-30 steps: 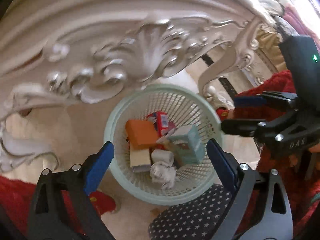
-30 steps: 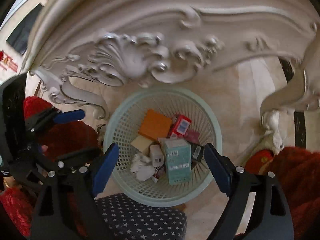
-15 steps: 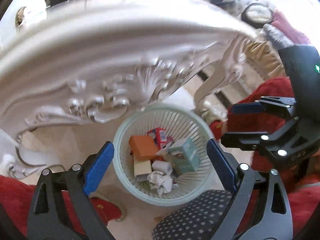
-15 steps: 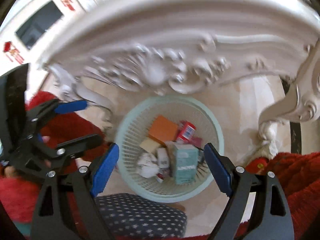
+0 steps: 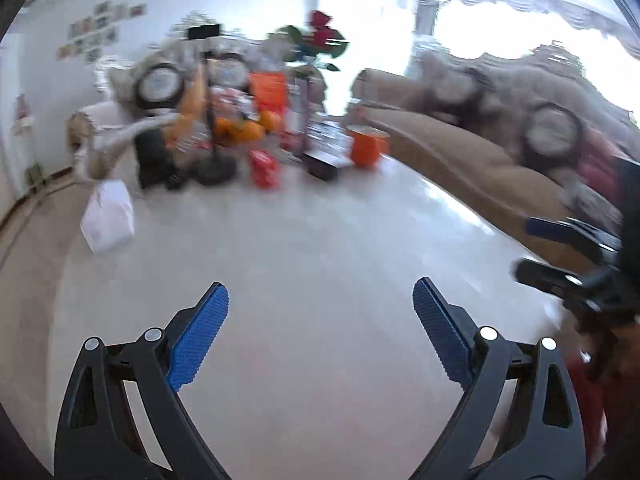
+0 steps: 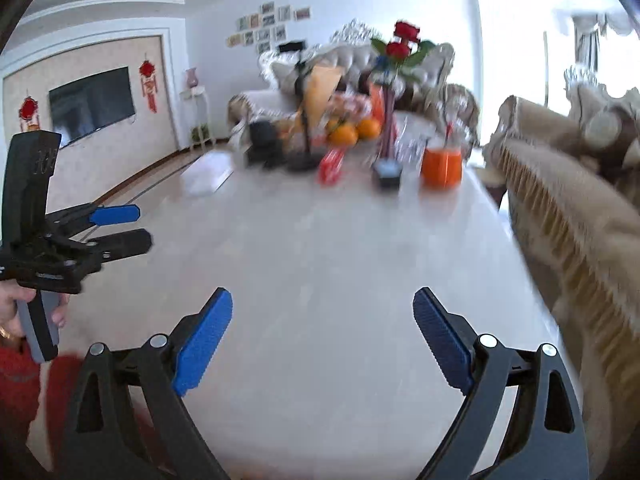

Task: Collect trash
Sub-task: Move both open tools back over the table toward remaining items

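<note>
Pale surface (image 6: 320,280): we list one red packet (image 6: 331,168) (light, crushable; pinch mid-body); left gripper (image 5: 320,312) released, right gripper (image 6: 323,316) opening, both empty.

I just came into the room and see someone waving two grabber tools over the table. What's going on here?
A person holds a two-finger gripper in each hand above a pale table. The left gripper is open and empty. The right gripper is empty too, its jaws opening. Nothing is being handled now. At the table's far end stand oranges, an orange cup, a red packet and a white bag, all blurred.
</note>
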`<state>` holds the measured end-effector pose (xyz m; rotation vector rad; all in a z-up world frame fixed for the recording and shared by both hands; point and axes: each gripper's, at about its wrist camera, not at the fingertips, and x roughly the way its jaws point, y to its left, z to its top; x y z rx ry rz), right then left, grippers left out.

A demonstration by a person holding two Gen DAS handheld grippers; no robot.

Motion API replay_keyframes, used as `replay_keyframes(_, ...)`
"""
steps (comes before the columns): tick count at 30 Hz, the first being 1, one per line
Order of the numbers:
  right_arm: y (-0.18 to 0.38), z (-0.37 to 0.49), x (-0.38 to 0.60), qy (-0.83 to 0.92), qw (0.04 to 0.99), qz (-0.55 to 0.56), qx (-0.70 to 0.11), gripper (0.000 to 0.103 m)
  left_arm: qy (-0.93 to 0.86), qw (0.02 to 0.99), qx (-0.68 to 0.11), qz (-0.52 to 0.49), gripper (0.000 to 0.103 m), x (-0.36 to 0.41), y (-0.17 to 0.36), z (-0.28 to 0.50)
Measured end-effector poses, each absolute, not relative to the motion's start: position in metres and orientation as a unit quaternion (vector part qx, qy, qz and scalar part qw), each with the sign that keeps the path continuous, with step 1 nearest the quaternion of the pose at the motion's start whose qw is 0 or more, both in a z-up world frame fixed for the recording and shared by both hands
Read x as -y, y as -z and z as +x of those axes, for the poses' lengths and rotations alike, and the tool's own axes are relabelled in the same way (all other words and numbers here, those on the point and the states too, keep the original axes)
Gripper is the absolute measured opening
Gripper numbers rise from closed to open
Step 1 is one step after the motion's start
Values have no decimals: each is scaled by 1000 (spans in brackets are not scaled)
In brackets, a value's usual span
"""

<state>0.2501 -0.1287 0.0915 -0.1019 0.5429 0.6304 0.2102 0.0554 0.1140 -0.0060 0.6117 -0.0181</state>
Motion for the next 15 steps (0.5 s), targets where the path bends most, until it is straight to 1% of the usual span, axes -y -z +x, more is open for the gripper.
replay_keyframes(6,-80,372,72,-303,908,-73,-279,88,-35,942,-324,-76,91,-92,-93,355)
replay_keyframes(10,-62,446,46,-298,900,-88,-306,88,-56,939,-330,-76,91,-103,-79,423)
replay_keyframes(15,-39,504,26,-292,892,-92,-332,88,-58,926,-361,-91,91,-115,-58,501)
